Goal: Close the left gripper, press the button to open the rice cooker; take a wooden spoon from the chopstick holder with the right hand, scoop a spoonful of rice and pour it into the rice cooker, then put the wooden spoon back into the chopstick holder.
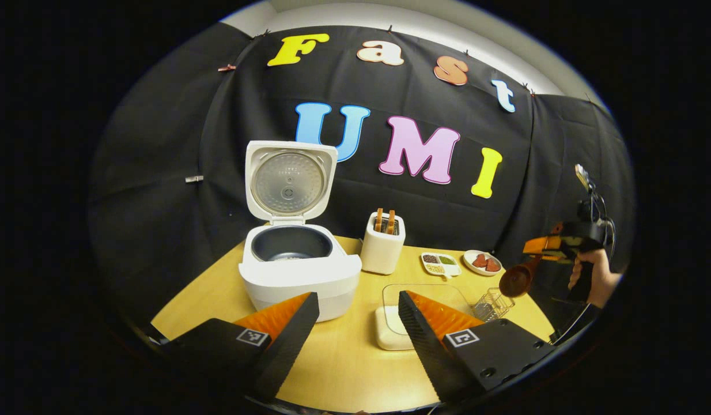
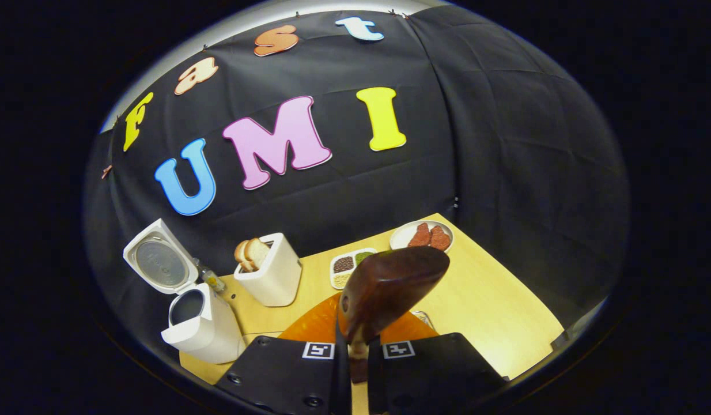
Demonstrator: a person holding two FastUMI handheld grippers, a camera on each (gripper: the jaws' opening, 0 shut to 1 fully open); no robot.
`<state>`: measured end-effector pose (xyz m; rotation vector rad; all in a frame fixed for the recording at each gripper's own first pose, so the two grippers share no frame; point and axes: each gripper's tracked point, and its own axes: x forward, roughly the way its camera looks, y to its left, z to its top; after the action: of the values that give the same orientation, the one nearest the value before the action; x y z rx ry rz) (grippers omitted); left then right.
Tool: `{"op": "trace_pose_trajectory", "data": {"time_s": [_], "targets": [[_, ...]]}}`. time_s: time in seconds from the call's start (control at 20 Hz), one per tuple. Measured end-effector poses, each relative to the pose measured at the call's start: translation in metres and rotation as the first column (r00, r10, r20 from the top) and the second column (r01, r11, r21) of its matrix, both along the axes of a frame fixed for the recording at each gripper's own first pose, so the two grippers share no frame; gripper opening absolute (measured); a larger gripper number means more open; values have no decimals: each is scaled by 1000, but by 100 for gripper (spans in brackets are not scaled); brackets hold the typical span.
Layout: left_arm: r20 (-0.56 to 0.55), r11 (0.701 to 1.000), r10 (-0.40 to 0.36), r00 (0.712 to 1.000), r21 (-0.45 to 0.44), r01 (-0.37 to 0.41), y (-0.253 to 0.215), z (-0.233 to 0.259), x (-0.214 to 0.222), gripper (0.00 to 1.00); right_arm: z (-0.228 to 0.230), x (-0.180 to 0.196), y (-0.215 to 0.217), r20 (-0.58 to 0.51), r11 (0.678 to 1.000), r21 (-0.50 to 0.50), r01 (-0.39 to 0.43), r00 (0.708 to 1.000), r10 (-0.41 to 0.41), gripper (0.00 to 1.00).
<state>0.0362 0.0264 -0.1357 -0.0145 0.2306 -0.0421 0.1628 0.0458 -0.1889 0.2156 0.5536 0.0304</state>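
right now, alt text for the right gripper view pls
The right gripper is shut on a wooden spoon, bowl raised above a table. Farther left stand an open rice cooker and a toaster with bread.

One rice cooker point(image 1: 298, 271), one toaster point(image 1: 382, 249), two dishes point(image 1: 440, 264), one wooden spoon point(image 2: 390, 285).
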Motion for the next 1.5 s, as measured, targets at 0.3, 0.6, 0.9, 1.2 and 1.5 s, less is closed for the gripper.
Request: {"op": "trace_pose_trajectory", "data": {"time_s": [0.3, 0.6, 0.9, 1.2, 1.5], "targets": [[-23, 999, 39, 999, -3, -39, 42, -17, -19, 96, -12, 1, 81, 7, 993, 10, -115, 993, 115, 16], [-84, 996, 88, 993, -24, -91, 78, -50, -31, 96, -71, 7, 131, -17, 974, -74, -213, 977, 212, 16], [-125, 997, 70, 990, -25, -73, 80, -76, -30, 96, -132, 4, 144, -43, 937, -209, -280, 960, 277, 16], [-128, 999, 34, 991, -23, -38, 71, -87, -28, 96, -174, -16, 149, -91, 923, -238, -301, 953, 287, 16], [-155, 991, 95, 983, -78, -108, 95, -96, -35, 96, -179, -40, 187, -119, 939, -138, -314, 947, 299, 16]]}}
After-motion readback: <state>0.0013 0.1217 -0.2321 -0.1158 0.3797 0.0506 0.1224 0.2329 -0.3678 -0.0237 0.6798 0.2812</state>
